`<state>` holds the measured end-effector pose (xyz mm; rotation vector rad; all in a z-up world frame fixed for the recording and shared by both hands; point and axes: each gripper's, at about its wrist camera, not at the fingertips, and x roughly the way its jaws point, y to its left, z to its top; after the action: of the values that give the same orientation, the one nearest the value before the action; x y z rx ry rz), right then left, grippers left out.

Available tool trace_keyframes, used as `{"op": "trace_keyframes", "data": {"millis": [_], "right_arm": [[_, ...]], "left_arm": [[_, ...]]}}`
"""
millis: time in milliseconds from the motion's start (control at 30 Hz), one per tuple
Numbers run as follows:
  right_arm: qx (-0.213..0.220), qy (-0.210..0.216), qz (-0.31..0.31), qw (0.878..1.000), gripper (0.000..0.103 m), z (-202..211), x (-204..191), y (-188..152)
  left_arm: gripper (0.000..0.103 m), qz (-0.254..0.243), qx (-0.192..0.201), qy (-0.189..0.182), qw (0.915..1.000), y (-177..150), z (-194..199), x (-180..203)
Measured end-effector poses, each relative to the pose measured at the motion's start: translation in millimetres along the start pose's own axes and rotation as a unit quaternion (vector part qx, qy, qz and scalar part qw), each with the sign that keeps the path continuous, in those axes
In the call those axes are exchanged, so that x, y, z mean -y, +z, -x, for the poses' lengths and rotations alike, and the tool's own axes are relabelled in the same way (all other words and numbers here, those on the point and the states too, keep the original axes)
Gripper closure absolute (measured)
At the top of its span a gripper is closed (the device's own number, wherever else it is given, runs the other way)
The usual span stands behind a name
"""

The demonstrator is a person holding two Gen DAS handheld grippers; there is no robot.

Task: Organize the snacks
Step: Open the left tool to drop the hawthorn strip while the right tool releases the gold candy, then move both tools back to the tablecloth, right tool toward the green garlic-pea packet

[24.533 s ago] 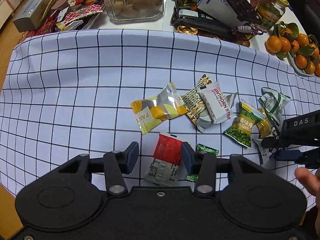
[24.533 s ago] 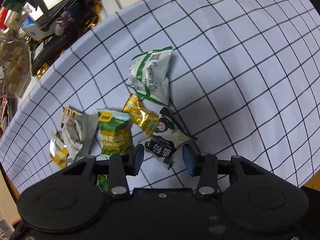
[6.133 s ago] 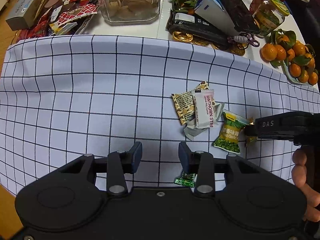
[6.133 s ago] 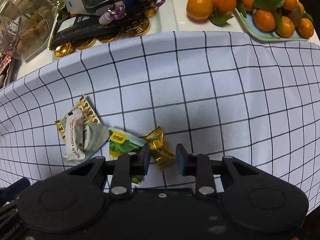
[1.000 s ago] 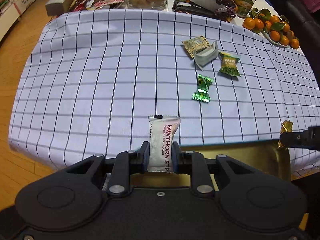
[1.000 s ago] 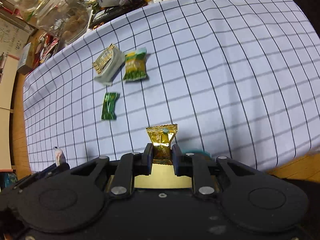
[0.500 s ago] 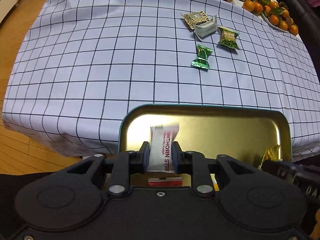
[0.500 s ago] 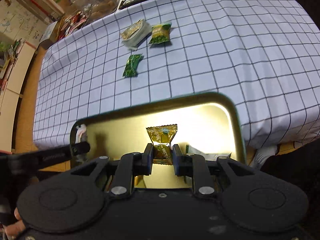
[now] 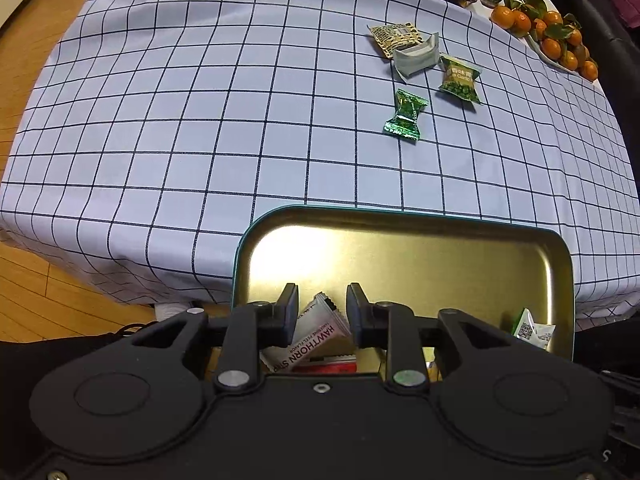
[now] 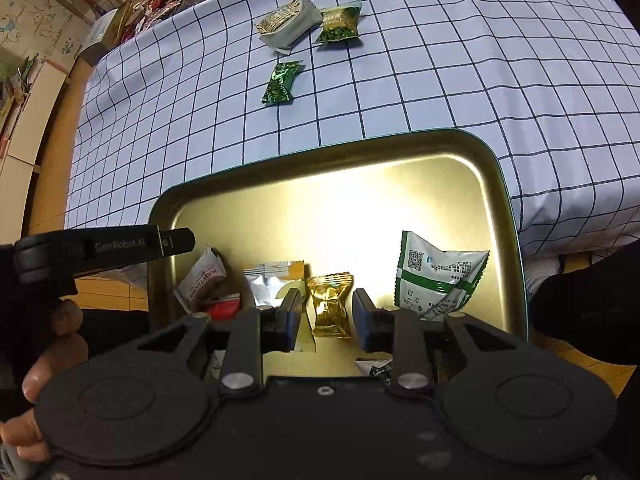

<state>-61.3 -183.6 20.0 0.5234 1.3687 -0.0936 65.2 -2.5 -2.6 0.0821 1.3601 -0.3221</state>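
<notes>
A gold tin tray (image 9: 400, 216) with a teal rim sits just below the table's near edge. Over it, my left gripper (image 9: 322, 312) has its jaws opening. The white hawthorn strip packet (image 9: 316, 336) lies tilted between them, free of the pads, on a red packet (image 9: 328, 366). My right gripper (image 10: 326, 312) also has its jaws opening, with a gold candy (image 10: 330, 304) standing loose in the gap. The tray (image 10: 320, 148) also holds a silver-yellow packet (image 10: 272, 276) and a green-white packet (image 10: 436, 276). My left gripper (image 10: 176, 240) shows at the tray's left side.
On the checked cloth lie a green candy (image 9: 404, 118), a green pea packet (image 9: 460, 78), and a grey packet (image 9: 416, 56) on a brown patterned one (image 9: 394, 36). Oranges (image 9: 552, 40) sit at the back right. Wooden floor (image 9: 60, 300) lies to the left. A hand (image 10: 52, 344) holds the left gripper.
Both pairs of jaws have spread apart. The hawthorn packet tipped out of the left grip into the tray. The gold candy now stands free between the right pads.
</notes>
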Motion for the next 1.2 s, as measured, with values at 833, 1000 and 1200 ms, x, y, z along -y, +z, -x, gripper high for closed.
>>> {"op": "trace_keyframes", "data": {"millis": [833, 1000, 1200], "right_arm": [[-0.060, 0.010, 0.001, 0.998, 0.072, -10, 0, 13], [-0.073, 0.010, -0.006, 0.997, 0.072, -11, 4, 30], [-0.087, 0.002, -0.008, 0.996, 0.072, -16, 9, 65]], "left_arm": [[0.067, -0.016, -0.015, 0.009, 0.9997, 3, -7, 8], [0.067, -0.004, -0.016, 0.005, 0.9998, 15, 0, 11], [0.067, 0.020, -0.024, 0.022, 0.9993, 41, 4, 11]]}}
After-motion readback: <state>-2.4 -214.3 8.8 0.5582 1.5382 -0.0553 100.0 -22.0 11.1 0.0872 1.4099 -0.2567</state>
